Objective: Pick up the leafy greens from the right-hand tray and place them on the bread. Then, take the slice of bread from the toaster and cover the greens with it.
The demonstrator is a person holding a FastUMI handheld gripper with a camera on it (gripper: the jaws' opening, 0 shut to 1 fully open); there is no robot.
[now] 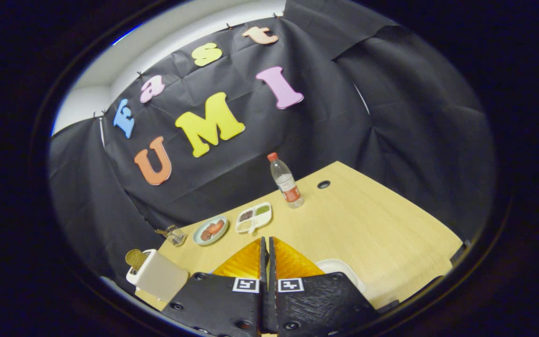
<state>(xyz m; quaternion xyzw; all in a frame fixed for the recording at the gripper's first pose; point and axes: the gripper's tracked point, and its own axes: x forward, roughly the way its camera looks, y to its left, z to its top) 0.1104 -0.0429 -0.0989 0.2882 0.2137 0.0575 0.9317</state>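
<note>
Bread slice [136, 259] in toaster [157, 276], divided tray [253, 217] beyond pressed-together, empty hand-held gripper [266, 241].

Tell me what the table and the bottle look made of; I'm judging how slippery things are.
The table looks like pale wood or wood-look laminate, smooth and matte, with faint grain lines. The bottle looks like clear plastic, see-through and glossy, with an orange-red cap and a label band. The gripper hangs above the table, fingers together with nothing between them.
</note>
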